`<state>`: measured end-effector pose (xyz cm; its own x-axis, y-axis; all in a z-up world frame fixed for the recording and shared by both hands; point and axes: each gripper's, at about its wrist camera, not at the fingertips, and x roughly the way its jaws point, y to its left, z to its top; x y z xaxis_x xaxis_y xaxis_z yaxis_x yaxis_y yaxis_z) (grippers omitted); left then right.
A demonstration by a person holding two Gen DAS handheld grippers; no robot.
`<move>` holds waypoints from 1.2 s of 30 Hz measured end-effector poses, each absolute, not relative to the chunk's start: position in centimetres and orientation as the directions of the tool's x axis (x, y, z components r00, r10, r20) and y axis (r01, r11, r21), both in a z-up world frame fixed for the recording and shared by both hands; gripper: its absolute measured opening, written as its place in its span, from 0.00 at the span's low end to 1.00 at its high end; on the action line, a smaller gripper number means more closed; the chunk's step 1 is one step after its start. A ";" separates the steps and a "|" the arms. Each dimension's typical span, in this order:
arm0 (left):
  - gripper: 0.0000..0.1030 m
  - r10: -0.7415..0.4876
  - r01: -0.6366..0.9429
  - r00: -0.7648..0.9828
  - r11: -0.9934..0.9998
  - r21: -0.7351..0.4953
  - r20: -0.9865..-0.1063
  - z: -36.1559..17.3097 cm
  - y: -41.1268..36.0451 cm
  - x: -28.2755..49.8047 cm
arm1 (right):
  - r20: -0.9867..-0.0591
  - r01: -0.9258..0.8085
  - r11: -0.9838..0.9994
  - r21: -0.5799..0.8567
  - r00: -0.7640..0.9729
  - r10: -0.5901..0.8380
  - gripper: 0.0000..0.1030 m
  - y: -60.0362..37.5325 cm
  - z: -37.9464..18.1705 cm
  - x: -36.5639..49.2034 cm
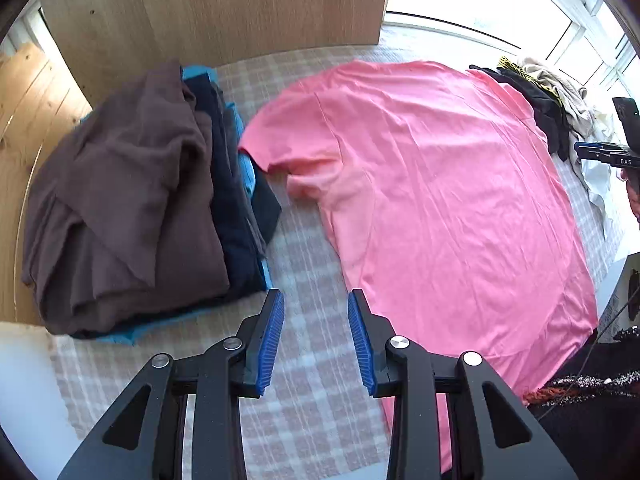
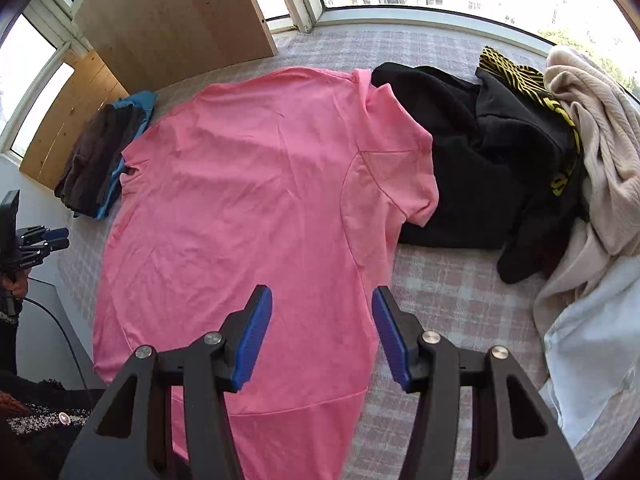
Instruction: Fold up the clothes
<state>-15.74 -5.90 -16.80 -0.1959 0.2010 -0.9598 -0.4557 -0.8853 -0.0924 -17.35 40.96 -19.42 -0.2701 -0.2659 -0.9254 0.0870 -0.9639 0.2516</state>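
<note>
A pink T-shirt [image 1: 432,200] lies spread flat on a checked cover [image 1: 304,264], filling the centre and right of the left wrist view and the centre of the right wrist view [image 2: 248,208]. The left gripper [image 1: 316,340], at the bottom centre of its frame, hangs released over bare cover just beside the shirt's edge, its blue pads [image 1: 270,344] apart and holding nothing. The right gripper [image 2: 322,336], at the bottom centre of its frame, is likewise released, its jaws spread above the shirt's lower part near the right edge. A folded stack [image 1: 132,208] topped by a brown garment sits at the left of the left wrist view, and one sleeve [image 1: 276,148] of the shirt reaches to it. At the right of the right wrist view, a loose heap of black [image 2: 472,168], yellow-patterned and cream [image 2: 596,144] clothes lies under the other sleeve. A wooden panel [image 2: 176,16] stands at the upper left.
</note>
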 end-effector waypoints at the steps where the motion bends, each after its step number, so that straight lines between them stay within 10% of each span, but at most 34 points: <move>1: 0.31 0.222 -0.443 -0.164 -0.887 -0.130 -0.961 -18.0 -6.3 -13.9 | -0.934 0.062 -0.969 0.240 -0.259 -0.248 0.50 41.1 -20.0 -15.6; 20: 0.32 0.248 -0.393 -0.025 -0.893 -0.219 -0.968 -25.3 -6.3 4.2 | -0.981 0.149 -0.975 0.167 -0.069 -0.179 0.50 38.0 -26.3 3.0; 36: 0.30 0.441 -0.708 -0.114 -0.665 -0.238 -0.890 -20.6 17.6 3.7 | -0.858 0.081 -0.974 0.213 -0.461 -0.226 0.50 43.9 -14.0 -13.1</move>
